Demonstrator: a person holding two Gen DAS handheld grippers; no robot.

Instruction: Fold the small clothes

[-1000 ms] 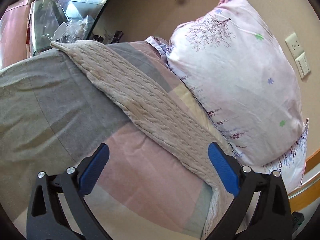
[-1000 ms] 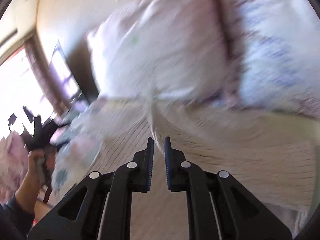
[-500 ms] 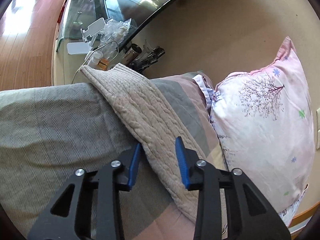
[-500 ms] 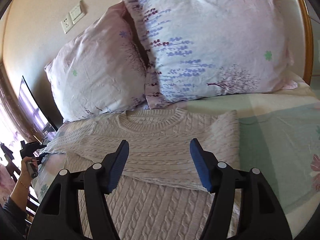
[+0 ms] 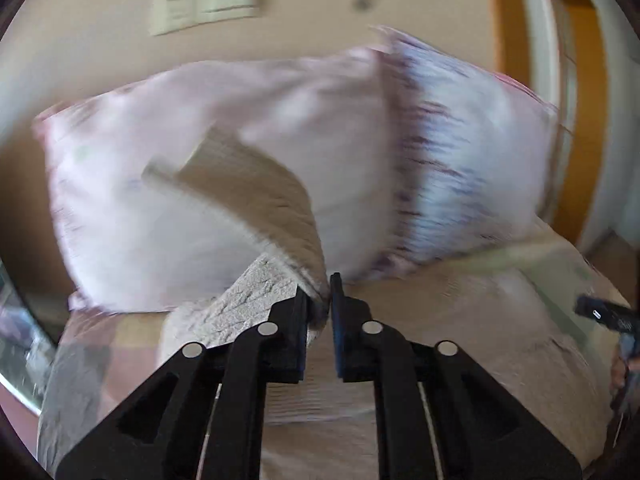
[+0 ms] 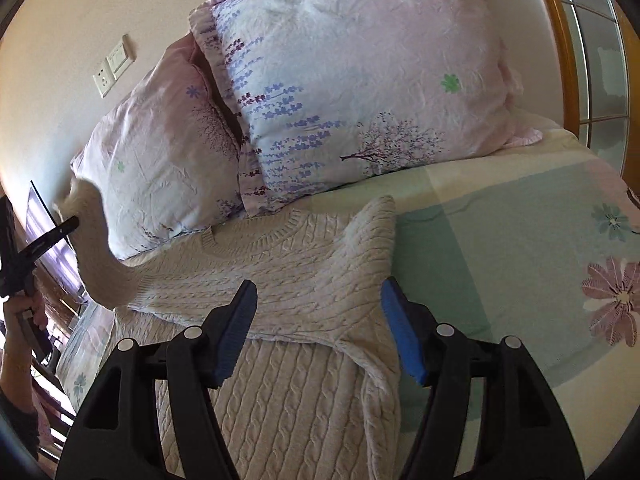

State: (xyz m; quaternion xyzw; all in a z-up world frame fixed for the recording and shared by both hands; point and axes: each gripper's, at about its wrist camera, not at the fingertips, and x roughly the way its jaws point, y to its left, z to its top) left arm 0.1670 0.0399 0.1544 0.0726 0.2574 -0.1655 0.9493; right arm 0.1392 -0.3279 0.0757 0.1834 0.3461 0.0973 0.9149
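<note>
Left tongs [image 5: 319,300] now clamped, lifting sweater [image 6: 280,280] sleeve [image 5: 256,200]; right tongs [image 6: 318,324] agape

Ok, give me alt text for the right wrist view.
Open right tongs hover over a cream cable-knit sweater on a bed, its right sleeve folded across. At far left, the left tongs lift the other sleeve before two floral pillows.

Bed [image 6: 500,236] w/ pastel patchwork sheet, flower prints at right. Cream cable-knit sweater [image 6: 280,280] lies flat on sheet, one side folded over. Two floral pillows [image 6: 352,92] propped at head end, touching, lower edges on sheet.
</note>
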